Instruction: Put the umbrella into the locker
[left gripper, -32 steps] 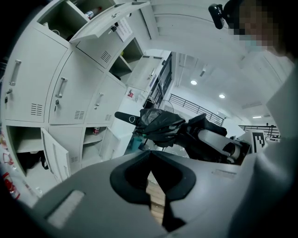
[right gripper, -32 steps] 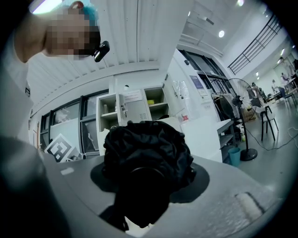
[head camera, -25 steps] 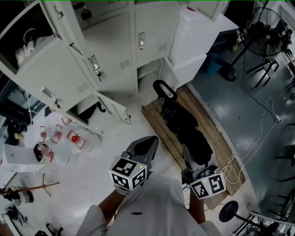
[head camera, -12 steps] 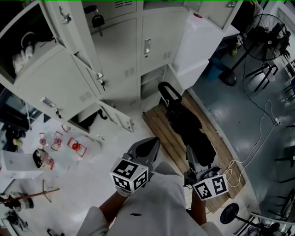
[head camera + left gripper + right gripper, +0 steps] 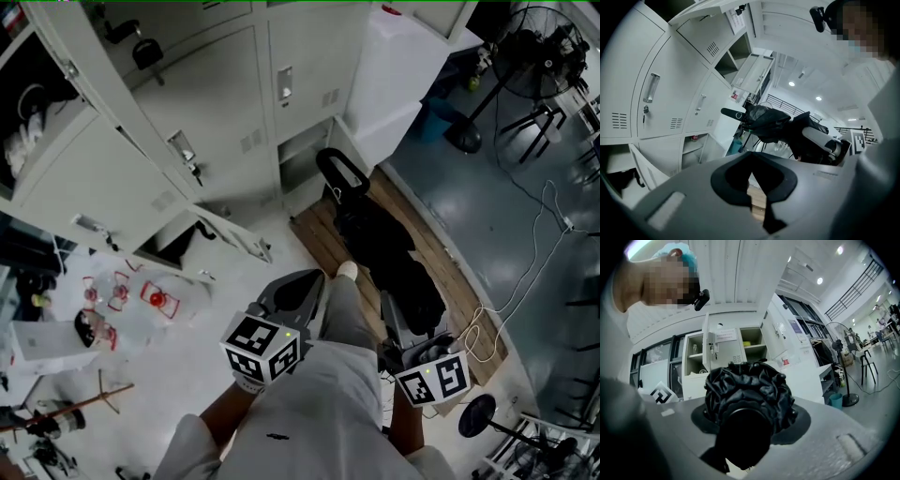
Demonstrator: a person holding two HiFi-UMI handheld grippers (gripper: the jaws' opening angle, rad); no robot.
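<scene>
A folded black umbrella (image 5: 384,248) with a curved black handle (image 5: 337,173) sticks out level toward the grey lockers (image 5: 234,103). My right gripper (image 5: 398,323) is shut on its rear end; in the right gripper view the bunched fabric (image 5: 747,397) fills the jaws. My left gripper (image 5: 302,286) stays to the umbrella's left, shut and holding nothing. In the left gripper view the left gripper (image 5: 751,197) has its jaw tips together, and the umbrella (image 5: 771,122) crosses ahead with the right gripper (image 5: 825,140) behind it. A low locker compartment (image 5: 305,150) stands open beyond the handle.
A wooden pallet (image 5: 441,272) lies on the floor under the umbrella. Open locker doors (image 5: 94,159) swing out at the left, another small one (image 5: 234,234) low down. A standing fan (image 5: 534,52) and a white cable (image 5: 525,272) are on the right. Red-marked clutter (image 5: 122,295) lies at the left.
Both grippers have moved a little toward the lockers, the umbrella still held in the right one. The person's leg and shoe have stepped forward between the two grippers.
</scene>
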